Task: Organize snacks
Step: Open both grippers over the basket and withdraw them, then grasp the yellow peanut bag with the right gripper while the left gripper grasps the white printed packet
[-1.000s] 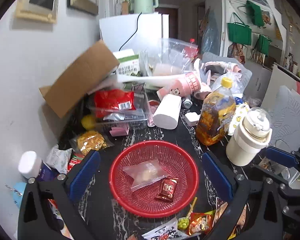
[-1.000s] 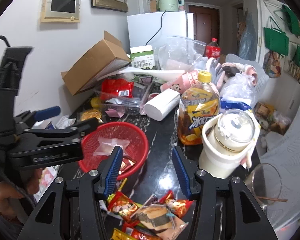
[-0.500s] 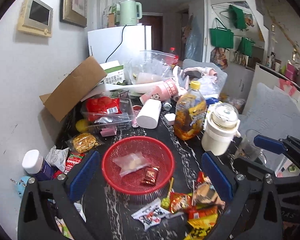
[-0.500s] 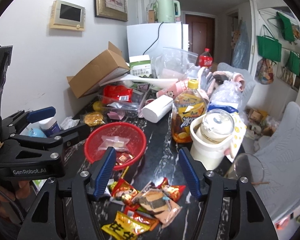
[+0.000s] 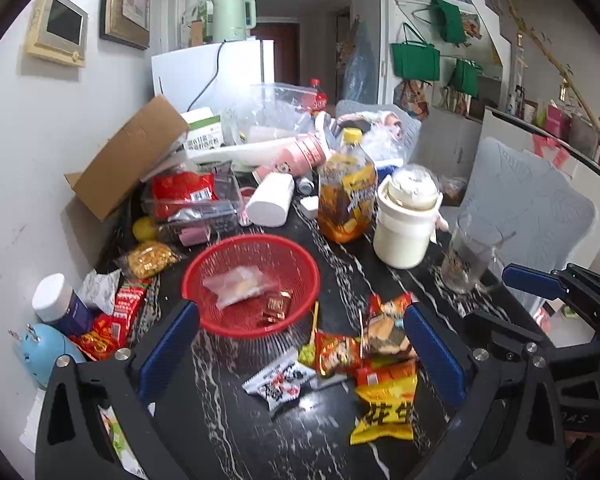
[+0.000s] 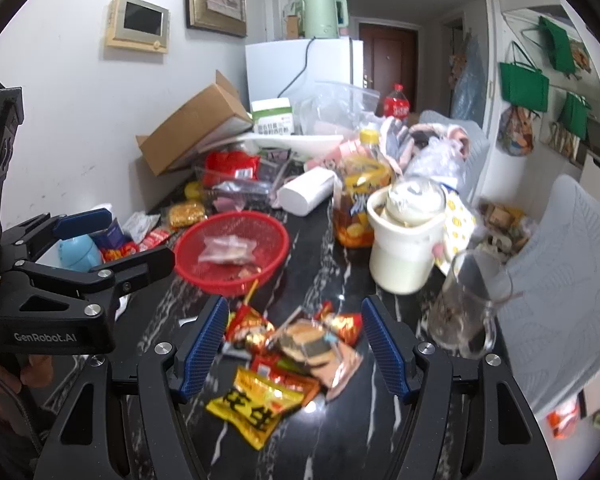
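A red mesh basket (image 5: 300, 256) sits on the black marble table with a clear bag (image 5: 236, 286) and a small brown-red candy (image 5: 278, 308) inside. In front of it and to its right lies a loose pile of snack packets (image 5: 376, 340), with a yellow packet (image 5: 386, 412) and a white one (image 5: 280, 384) nearest me. My left gripper (image 5: 300, 309) hangs open above the basket's near rim, holding nothing. My right gripper (image 6: 294, 300) hovers over the same pile (image 6: 300, 344) with its jaws opening; packets lie below them, none touched. The basket (image 6: 276, 236) stands beyond, to the left.
A juice bottle (image 5: 346, 200), a white lidded jar (image 5: 406, 224) and a glass mug (image 5: 468, 256) stand to the right of the basket. Behind it are a cardboard box (image 5: 128, 156), a clear box (image 5: 192, 200) and a white roll (image 5: 270, 204). More packets and a white-capped bottle (image 5: 58, 300) crowd the left edge.
Both grippers have drawn back from the basket toward the near table edge, bringing the snack pile into view. The right gripper's jaws have spread wider. The left stays open.
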Demonstrator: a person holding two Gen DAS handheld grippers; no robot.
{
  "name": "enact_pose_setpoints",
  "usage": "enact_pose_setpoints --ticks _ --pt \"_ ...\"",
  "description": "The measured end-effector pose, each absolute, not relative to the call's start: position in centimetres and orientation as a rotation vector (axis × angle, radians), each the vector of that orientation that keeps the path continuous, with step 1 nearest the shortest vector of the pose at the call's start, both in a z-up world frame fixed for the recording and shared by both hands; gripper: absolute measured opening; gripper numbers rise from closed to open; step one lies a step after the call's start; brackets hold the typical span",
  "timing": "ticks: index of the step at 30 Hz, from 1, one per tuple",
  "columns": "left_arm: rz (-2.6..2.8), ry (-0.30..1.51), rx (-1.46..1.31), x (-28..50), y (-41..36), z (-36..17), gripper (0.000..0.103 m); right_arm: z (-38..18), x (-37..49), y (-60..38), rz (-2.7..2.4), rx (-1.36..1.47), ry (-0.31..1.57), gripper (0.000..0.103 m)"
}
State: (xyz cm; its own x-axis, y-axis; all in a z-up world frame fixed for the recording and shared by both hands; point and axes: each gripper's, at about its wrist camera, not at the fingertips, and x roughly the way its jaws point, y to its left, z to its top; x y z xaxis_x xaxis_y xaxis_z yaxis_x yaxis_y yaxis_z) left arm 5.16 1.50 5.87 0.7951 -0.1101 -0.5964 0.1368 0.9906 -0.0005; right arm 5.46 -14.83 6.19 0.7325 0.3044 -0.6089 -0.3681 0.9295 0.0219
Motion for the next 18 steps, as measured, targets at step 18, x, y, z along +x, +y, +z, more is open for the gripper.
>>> enact_pose_setpoints --ticks 18 --pt "-0.157 0.740 0.026 2.7 1.8 0.1 0.103 -0.4 3.1 -15.2 0.350 -0.042 0.810 0.070"
